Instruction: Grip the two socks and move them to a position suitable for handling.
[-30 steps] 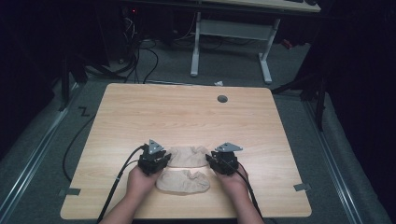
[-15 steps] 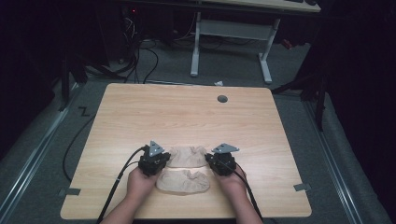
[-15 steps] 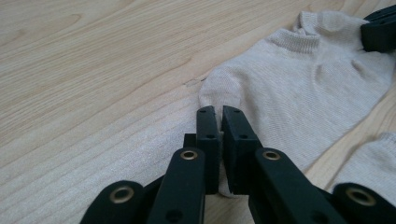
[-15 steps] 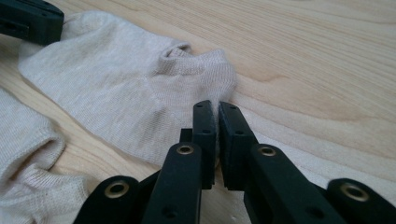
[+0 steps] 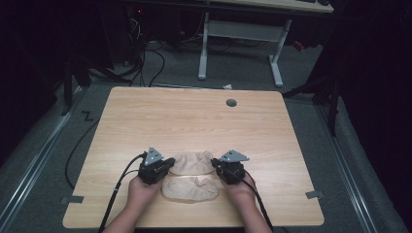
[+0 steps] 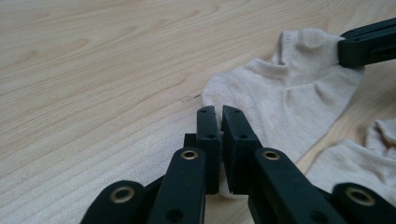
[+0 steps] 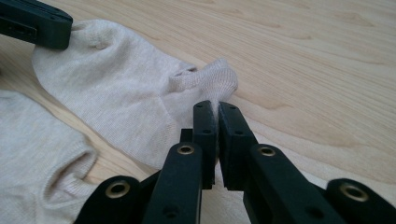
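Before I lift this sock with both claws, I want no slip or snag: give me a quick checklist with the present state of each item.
1. Left claw shut on one end of the far sock: ok.
2. Right claw shut on the sock's other end: ok, cloth pinched between its jaws.
3. Near sock free of both claws: ok, it lies apart on the table.
4. Depth of each bite: cannot tell; just an edge of cloth shows.
5. Far sock lying flat: not ok, its cuff is bunched at the right claw.
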Demonstrator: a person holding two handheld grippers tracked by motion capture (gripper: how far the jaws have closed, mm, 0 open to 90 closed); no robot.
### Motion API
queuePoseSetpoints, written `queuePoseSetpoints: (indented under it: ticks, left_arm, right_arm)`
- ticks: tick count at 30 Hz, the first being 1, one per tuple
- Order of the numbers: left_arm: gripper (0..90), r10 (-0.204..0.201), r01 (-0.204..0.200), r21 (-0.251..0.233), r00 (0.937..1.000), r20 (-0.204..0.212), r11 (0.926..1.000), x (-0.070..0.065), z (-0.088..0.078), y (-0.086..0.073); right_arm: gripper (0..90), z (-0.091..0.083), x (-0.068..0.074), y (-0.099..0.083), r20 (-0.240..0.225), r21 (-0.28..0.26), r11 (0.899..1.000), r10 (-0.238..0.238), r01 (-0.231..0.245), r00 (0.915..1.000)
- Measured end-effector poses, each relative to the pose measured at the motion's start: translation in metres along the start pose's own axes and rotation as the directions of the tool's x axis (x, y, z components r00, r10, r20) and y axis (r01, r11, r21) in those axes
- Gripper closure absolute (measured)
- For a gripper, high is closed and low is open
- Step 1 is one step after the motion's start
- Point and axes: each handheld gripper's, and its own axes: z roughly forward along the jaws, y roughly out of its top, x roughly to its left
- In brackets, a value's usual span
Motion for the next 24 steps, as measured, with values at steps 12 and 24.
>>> queuePoseSetpoints:
  ticks: [12, 24]
  left_arm:
    - [86.6, 0.017, -0.018, -0.05, 0.9995, -0.026, 0.9986, -0.008, -0.011, 0.005]
    - [86.8, 0.049, -0.052, -0.062, 0.9975, -0.052, 0.9967, -0.013, -0.014, 0.014]
  right_arm:
    - [86.9, -0.006, 0.006, 0.002, 0.002, -0.031, 0.999, -0.017, 0.017, 0.9998]
    - [86.9, -0.014, 0.005, 0.006, 0.01, -0.066, 0.998, -0.022, 0.023, 0.9997]
